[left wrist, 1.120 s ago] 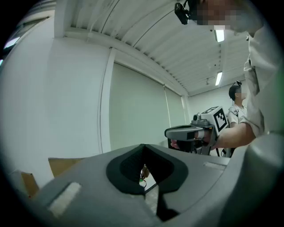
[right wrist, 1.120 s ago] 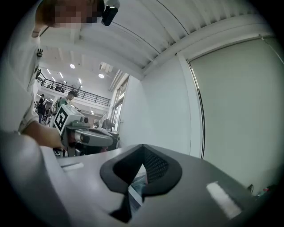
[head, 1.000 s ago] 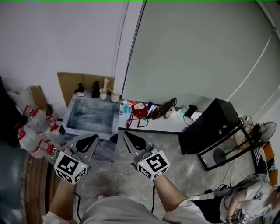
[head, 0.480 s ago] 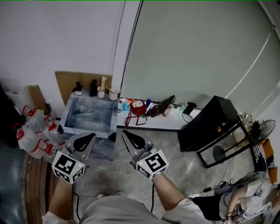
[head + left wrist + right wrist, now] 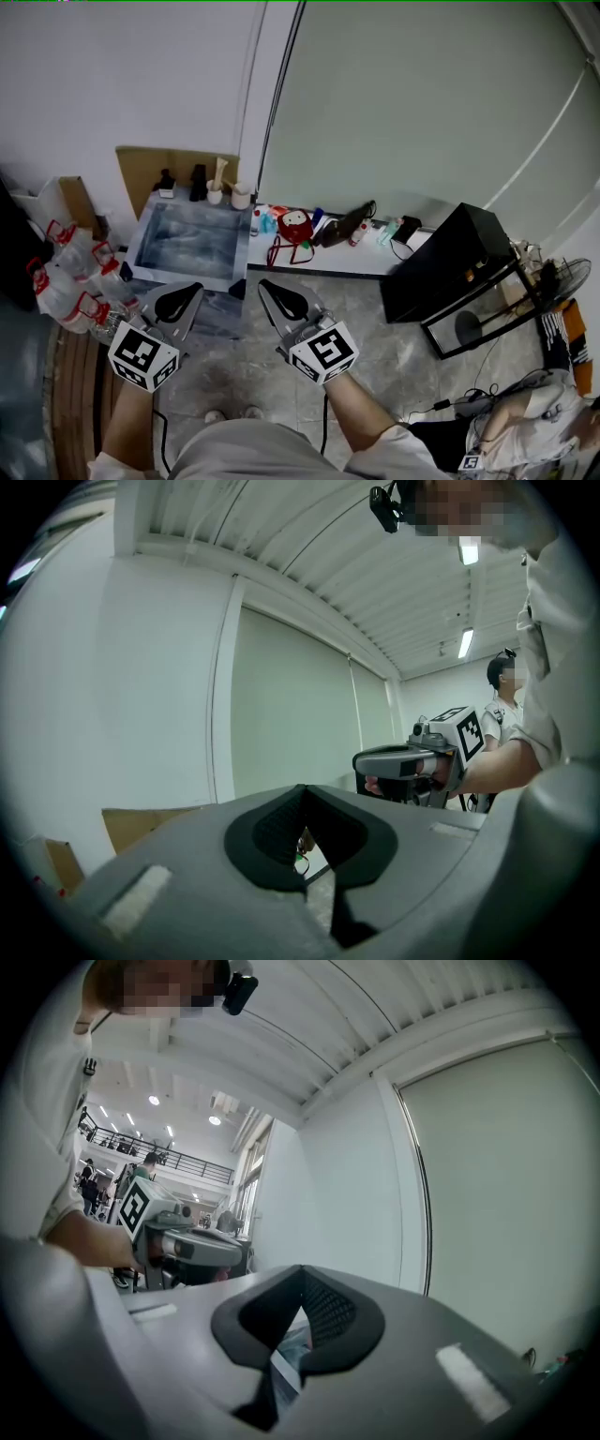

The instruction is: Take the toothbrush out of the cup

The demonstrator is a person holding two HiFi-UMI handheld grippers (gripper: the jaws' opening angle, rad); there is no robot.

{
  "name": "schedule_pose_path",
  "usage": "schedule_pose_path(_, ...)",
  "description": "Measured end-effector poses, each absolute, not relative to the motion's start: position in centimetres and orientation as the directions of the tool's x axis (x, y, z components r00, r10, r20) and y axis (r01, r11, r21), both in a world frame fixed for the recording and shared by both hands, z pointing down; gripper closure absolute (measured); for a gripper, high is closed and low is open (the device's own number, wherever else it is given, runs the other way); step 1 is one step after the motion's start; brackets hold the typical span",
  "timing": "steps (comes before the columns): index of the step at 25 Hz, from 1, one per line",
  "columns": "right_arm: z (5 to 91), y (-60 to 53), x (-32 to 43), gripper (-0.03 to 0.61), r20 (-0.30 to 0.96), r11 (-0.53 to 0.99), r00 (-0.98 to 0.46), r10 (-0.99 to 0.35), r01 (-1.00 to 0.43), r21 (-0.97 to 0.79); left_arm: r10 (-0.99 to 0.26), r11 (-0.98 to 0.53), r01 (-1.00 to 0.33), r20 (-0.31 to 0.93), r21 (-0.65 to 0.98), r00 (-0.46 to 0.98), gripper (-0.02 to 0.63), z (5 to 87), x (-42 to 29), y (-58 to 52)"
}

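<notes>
Toothbrush [image 5: 221, 174] sits untouched in its cup [image 5: 215, 196] on the counter [image 5: 192, 246]. The left gripper [image 5: 185, 295] and right gripper [image 5: 274, 295] have barely moved, fingers closed and empty, so the reach hasn't begun.

Red bag [image 5: 293, 225] on white shelf [image 5: 323, 264], black cabinet [image 5: 450, 267], water bottles [image 5: 61, 291] at left

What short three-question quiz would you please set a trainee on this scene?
1. True or false: the left hand-held gripper grips the pale toothbrush.
2. The small white cup holding that toothbrush stands on the glossy grey table at its: A near edge; B far edge; C centre.
3. Fill in: the jaws of the right hand-held gripper are ___.
Key: 1 false; 2 B; 3 shut.
</notes>
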State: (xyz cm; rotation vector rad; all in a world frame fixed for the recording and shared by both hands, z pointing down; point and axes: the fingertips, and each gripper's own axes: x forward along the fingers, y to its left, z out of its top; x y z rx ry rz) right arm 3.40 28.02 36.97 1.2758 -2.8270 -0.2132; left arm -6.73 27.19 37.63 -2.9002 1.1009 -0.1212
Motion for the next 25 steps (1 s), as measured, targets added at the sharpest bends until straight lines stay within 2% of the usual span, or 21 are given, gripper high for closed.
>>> schedule_pose_path(13, 38.3, 28.4, 5.4, 0.578, -0.003, 0.707, -0.713, -0.701, -0.695, 0.132, -0.704, -0.710, -0.701, 0.067, -0.062, 0.707, 0.611, 38.2, -4.3, 28.3)
schedule_pose_path(25, 39.1, 26.9, 4.3, 0.578, 0.006, 0.720, -0.725, -0.689, -0.684, 0.119, -0.711, -0.703, -0.709, 0.077, -0.050, 0.699, 0.611, 38.9, -5.3, 26.7)
